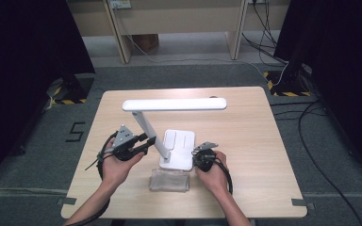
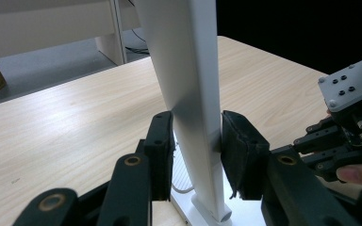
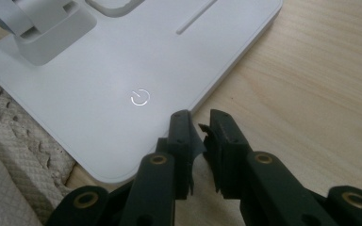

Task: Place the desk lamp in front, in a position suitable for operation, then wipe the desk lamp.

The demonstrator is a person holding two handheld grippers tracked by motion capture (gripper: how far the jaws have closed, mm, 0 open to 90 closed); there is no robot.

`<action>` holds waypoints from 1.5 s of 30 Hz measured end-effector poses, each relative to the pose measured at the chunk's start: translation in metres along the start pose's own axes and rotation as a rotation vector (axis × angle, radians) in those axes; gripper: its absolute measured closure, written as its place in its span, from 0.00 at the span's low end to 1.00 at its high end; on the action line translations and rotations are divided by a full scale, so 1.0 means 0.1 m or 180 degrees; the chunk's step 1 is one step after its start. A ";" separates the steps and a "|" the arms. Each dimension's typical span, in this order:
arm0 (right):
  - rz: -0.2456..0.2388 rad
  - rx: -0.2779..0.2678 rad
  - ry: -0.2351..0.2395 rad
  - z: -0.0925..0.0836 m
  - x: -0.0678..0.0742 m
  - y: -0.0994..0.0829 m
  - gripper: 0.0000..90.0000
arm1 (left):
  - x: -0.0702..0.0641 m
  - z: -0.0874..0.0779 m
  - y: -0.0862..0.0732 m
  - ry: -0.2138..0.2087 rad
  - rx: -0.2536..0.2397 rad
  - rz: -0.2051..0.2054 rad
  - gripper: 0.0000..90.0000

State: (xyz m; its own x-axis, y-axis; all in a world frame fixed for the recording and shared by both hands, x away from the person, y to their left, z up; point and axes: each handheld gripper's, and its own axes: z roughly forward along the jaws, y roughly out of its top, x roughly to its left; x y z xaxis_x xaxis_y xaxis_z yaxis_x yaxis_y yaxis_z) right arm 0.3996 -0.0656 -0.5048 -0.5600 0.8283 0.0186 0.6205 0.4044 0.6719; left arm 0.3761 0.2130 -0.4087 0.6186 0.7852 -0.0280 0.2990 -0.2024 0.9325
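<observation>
I clamp my left fingers (image 2: 162,141) firmly on the white plastic lamp's slanted arm (image 2: 193,94), keeping my nearly shut, empty right fingers (image 3: 181,136) over its power button (image 3: 140,97).

Even, soft overhead light falls on the pale worktop (image 1: 245,136) in the high view — shadows are faint and short, while both side edges sink into near black. The left gripper view is sharp up close, its background dark at right. The right gripper view shows a mild sheen on the white lamp base (image 3: 122,61) — no harsh glare.
</observation>
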 end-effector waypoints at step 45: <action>0.0327 -0.0464 -0.0305 -0.46 -0.35 -0.27 0.63 | -0.12 -0.25 -0.73 -0.0186 0.0350 0.0020 0.41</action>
State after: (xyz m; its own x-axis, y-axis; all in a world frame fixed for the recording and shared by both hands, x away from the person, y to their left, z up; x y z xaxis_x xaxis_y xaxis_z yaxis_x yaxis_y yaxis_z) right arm 0.3769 -0.1231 -0.4896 -0.4386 0.8983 0.0267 0.5818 0.2611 0.7703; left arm 0.3288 0.2328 -0.4672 0.6611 0.7489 -0.0463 0.3711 -0.2727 0.8877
